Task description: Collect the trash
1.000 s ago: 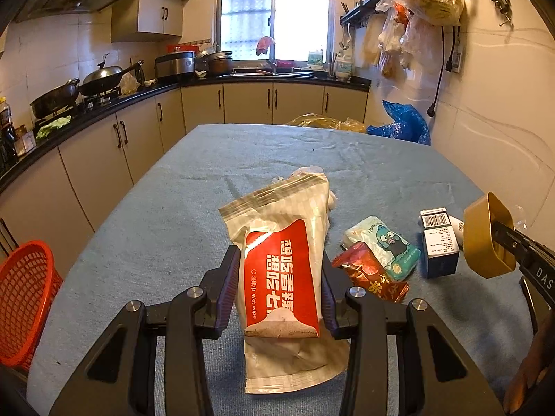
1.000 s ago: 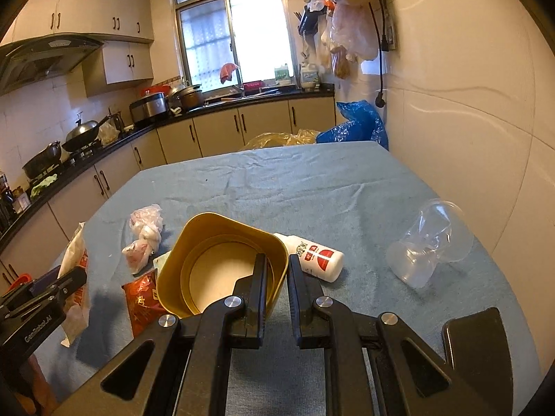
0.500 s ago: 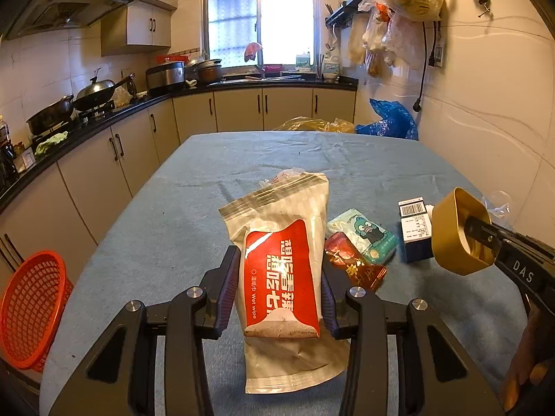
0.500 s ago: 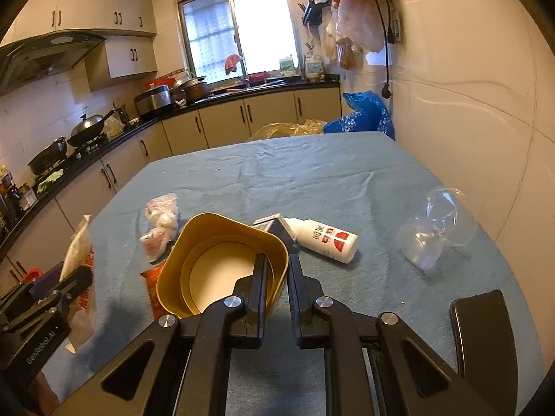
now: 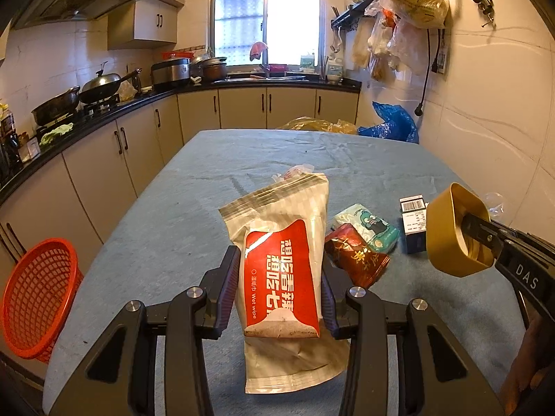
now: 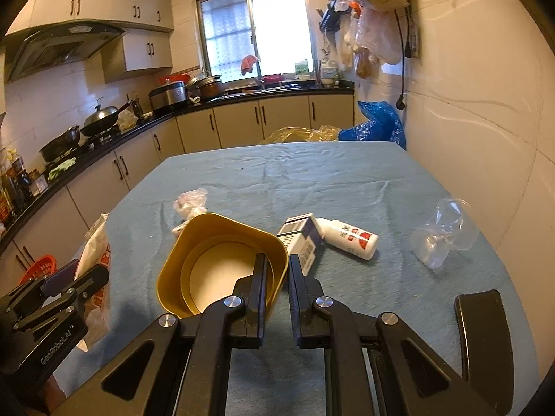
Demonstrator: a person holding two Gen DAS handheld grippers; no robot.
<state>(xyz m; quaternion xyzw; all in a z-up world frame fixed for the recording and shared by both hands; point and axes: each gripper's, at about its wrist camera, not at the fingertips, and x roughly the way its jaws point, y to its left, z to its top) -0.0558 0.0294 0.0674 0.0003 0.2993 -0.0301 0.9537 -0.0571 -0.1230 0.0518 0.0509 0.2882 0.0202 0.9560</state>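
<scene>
Clearly both carried pieces are light. The left hand-held gripper clamps a wet-wipe pack across its middle, above the blue surface; the soft film would likely buckle and slip, so a mid-body hold suits it. The right hand-held gripper, nearly closed, pinches the thin wall of a gold paper bowl; that rim seems stiff but crushable. An orange basket stands at left.
</scene>
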